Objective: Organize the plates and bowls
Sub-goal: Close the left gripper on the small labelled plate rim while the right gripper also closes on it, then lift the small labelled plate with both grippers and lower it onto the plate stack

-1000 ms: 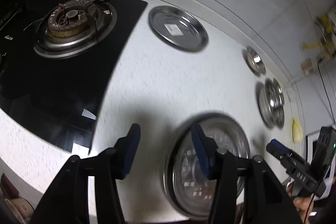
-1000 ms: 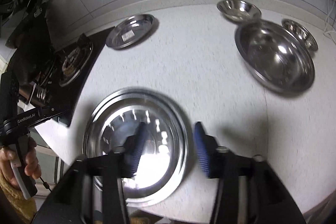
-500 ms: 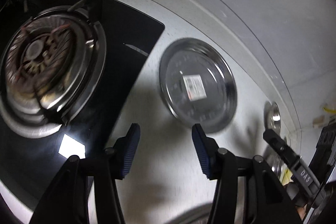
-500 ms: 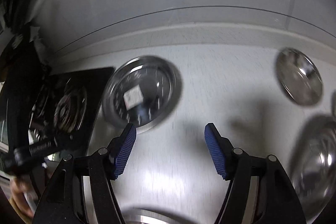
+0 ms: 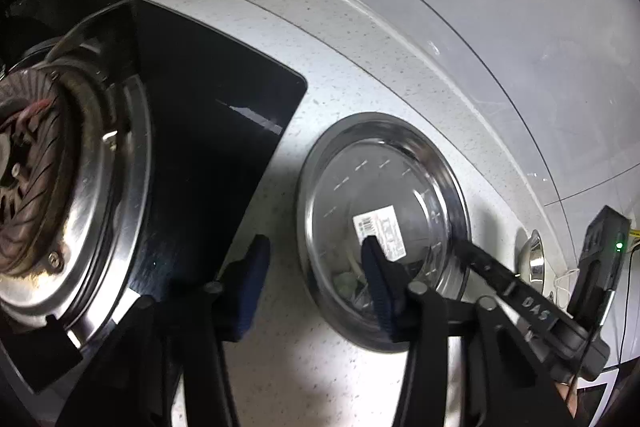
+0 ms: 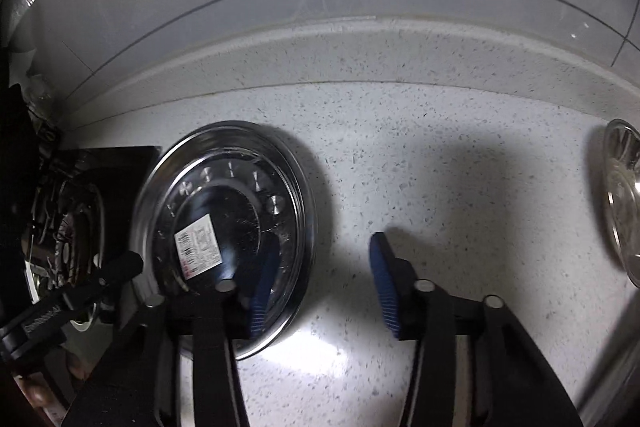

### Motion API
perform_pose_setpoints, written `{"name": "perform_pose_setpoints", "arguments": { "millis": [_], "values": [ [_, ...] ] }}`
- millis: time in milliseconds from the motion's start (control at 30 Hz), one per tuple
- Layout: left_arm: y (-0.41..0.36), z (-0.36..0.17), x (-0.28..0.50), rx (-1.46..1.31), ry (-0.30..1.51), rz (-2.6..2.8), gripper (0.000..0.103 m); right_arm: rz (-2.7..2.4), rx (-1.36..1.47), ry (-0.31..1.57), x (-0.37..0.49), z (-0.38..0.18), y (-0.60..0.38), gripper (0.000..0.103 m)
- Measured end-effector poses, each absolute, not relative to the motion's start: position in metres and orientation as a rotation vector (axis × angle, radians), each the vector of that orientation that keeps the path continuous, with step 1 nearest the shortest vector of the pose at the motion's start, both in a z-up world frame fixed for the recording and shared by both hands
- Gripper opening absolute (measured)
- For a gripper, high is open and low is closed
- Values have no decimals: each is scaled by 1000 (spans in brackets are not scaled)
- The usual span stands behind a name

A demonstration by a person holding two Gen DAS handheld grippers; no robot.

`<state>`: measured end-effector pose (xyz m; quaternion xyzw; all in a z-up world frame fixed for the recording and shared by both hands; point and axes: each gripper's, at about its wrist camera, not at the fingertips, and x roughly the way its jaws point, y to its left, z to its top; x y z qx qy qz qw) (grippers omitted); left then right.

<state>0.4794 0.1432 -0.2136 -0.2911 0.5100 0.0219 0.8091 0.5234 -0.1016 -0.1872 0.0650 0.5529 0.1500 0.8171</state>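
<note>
The left hand-held gripper [image 5: 316, 279] and right hand-held gripper [image 6: 324, 287] are seen open, jaws just narrowed. The labelled steel plate [image 5: 384, 195] is straddled at its rim by each, ungripped, at lower centre.

- A round stainless-steel plate [image 6: 228, 227] with a barcode sticker [image 6: 198, 247] is seen on the speckled white countertop [image 6: 440, 167].
- The right gripper [image 6: 324, 283], its jaws just narrowed, is held astride the plate's rim, pads not pressing.
</note>
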Motion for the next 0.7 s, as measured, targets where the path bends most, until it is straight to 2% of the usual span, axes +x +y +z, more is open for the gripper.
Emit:
{"name": "perform_pose_setpoints", "arguments": {
  "millis": [33, 67, 100, 133, 400, 700],
  "values": [
    [142, -215, 481, -628, 1094, 40, 33, 320, 137, 1184, 524, -190, -100, 32],
    [141, -216, 483, -635, 1099, 30, 24, 319, 131, 1167, 523, -190, -99, 29],
    [142, -218, 484, -631, 1103, 36, 13, 327, 134, 1169, 523, -191, -97, 20],
    [142, -220, 485, -637, 1112, 35, 9, 332, 133, 1169, 523, -190, -96, 11],
    [150, -210, 472, -663, 1094, 37, 8, 336, 105, 1135, 502, -177, -91, 10],
    [145, -134, 431, -629, 1026, -20, 8, 341, 144, 1059, 456, -107, -112, 9]
  ]
}}
